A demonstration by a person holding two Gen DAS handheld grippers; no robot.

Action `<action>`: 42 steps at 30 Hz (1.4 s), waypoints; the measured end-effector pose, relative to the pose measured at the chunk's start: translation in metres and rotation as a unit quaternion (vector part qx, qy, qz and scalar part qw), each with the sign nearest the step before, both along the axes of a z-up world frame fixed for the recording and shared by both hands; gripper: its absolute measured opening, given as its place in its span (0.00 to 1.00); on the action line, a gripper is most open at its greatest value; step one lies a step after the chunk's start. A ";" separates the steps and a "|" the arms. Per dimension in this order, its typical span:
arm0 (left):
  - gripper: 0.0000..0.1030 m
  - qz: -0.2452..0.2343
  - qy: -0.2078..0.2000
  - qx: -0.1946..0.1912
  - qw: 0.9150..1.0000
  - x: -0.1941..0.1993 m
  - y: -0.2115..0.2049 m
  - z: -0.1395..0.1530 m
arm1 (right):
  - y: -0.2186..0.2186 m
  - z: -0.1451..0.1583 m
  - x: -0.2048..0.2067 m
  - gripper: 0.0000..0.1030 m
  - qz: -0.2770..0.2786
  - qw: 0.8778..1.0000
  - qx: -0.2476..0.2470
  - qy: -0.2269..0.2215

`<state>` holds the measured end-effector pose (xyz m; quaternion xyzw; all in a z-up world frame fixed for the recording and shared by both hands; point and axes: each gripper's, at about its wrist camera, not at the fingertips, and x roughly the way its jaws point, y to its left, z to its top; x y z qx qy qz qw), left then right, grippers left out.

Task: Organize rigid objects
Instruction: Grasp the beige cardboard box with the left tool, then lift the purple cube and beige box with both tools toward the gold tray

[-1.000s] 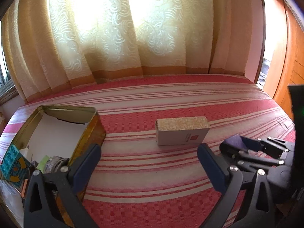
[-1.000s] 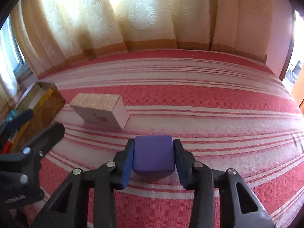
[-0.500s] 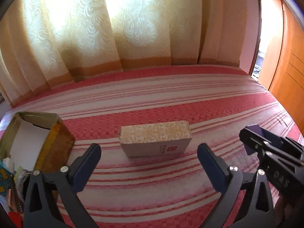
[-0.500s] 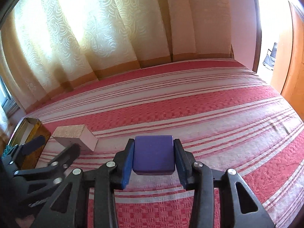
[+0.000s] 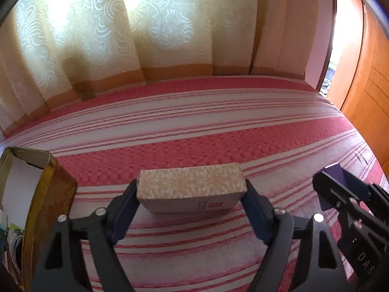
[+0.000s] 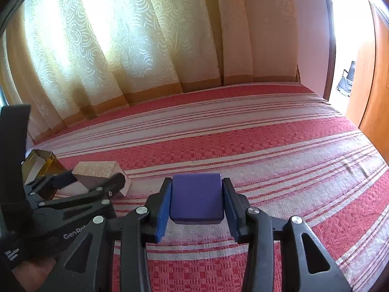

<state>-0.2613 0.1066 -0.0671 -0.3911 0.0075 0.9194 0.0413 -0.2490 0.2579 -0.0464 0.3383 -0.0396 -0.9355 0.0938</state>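
Observation:
A beige patterned box [image 5: 192, 194] lies on the red-and-white striped bedcover [image 5: 218, 126]. My left gripper [image 5: 189, 185] straddles it lengthwise. Its jaws are closing, and the blue pads [image 5: 252, 204] meet the box's two short ends. The right wrist view shows the same grip from the side, at the left gripper [image 6: 93, 178] and box [image 6: 97, 168]. My right gripper [image 6: 197, 185] is shut on a purple block [image 6: 196, 197] and holds it just above the cover. It also shows at the right edge as right gripper [image 5: 335, 182].
An open gold tin [image 5: 48, 194] with several small items inside stands at the left, close to the box; it appears again as the tin [image 6: 52, 168]. Cream curtains [image 5: 170, 36] hang behind the bed. A wooden door [image 5: 364, 85] and a doorway lie to the right.
My left gripper has moved right from the tin and forward to the beige box, and its jaws have narrowed onto the box's ends. The right gripper swung rightwards, still holding the purple block.

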 end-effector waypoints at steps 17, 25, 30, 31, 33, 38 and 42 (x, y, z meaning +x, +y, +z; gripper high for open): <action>0.79 0.019 0.080 -0.019 0.996 0.053 -0.019 0.020 | -0.004 0.017 0.026 0.42 0.023 0.997 0.001 0.077; 0.79 0.040 0.090 -0.004 0.995 0.070 -0.037 0.023 | -0.005 0.021 0.034 0.41 0.019 0.995 -0.005 0.102; 0.79 0.047 0.101 -0.001 0.994 0.081 -0.043 0.025 | -0.014 0.026 0.045 0.42 0.037 0.992 -0.008 0.124; 0.79 0.047 0.105 -0.004 0.993 0.084 -0.043 0.026 | -0.017 0.026 0.048 0.42 0.041 0.991 -0.005 0.127; 0.79 0.046 0.113 -0.010 0.992 0.088 -0.041 0.027 | -0.021 0.027 0.051 0.42 0.044 0.990 0.000 0.133; 0.79 0.041 0.139 -0.024 0.989 0.100 -0.038 0.032 | -0.023 0.028 0.056 0.42 0.043 0.989 0.001 0.138; 0.79 0.043 0.149 -0.019 0.988 0.105 -0.041 0.034 | -0.024 0.029 0.059 0.42 0.037 0.988 0.006 0.149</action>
